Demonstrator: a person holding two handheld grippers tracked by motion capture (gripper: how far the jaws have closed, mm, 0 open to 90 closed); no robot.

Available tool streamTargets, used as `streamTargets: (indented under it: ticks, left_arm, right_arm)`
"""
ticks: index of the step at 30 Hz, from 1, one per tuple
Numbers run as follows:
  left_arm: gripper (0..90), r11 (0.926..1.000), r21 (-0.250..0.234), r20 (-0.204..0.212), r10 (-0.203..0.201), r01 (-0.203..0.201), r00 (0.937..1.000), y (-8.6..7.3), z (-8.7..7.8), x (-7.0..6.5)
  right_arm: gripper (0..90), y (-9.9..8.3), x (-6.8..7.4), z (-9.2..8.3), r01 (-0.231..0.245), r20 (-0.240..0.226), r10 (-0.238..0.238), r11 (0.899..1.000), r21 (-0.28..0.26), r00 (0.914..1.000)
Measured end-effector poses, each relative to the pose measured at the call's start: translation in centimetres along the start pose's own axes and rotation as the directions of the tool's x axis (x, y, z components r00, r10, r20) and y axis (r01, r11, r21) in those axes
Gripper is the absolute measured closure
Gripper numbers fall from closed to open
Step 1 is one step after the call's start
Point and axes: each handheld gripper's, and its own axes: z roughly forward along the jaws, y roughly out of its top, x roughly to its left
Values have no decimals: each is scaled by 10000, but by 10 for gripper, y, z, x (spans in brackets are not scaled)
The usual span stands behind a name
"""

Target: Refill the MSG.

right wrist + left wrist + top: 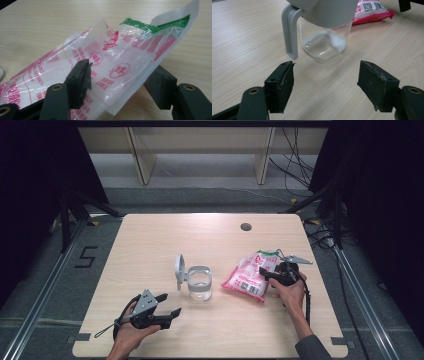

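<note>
On table: right tongs (pixel 120 82) straddle plastic bag (pixel 120 62) | left tongs (pixel 325 87) gaping, level

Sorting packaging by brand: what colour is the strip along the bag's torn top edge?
Green, above pink-red print on the bag; clearest in the right gripper view.

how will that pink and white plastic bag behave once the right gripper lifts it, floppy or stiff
Probably floppy: the plastic bag is thin crinkled film, its green-edged top already curling between the right gripper jaws. Likely slippery too, since the film is glossy. The contents seem bunched at the far end on the table, so that end may sag.
</note>
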Motion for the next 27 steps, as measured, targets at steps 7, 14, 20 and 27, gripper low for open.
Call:
streamTargets:
  ticks: [7,14,20,27]
  left_arm:
    - [284,10000,47,15,50,-50,10000,0,0,0]
    - [286,10000,18,-26,-48,48,10000,0,1,-2]
    - [286,10000,43,-19,62,-62,10000,0,0,0]
    - [291,9999,66,-13,126,-126,9999,1,-1,0]
  right_arm:
    - [436,-1,-4,5,-325,-314,317,9991,-256,9990]
    - [506,5,0,13,-443,-151,447,9988,230,9989]
    - [710,4,-9,15,-211,-341,215,9997,110,9992]
    - [873,6,-4,12,315,-506,-314,9995,4,9982]
